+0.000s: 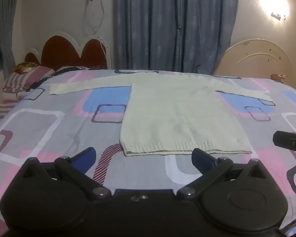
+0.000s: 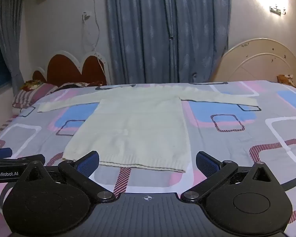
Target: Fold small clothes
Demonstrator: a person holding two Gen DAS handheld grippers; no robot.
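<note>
A cream knit sweater [image 1: 175,114] lies on a grey bedsheet [image 1: 39,130] patterned with pink, blue and white squares.

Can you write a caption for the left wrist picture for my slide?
Open left gripper hovers before a cream sweater spread flat on the patterned bedsheet.

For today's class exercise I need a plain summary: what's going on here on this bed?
A person holds a gripper in each hand over a bed with a patterned sheet. A small cream knitted sweater lies flat on it, both sleeves spread out, not yet folded. The left gripper and the right gripper both hover near its ribbed hem with jaws wide open, gripping nothing.
</note>
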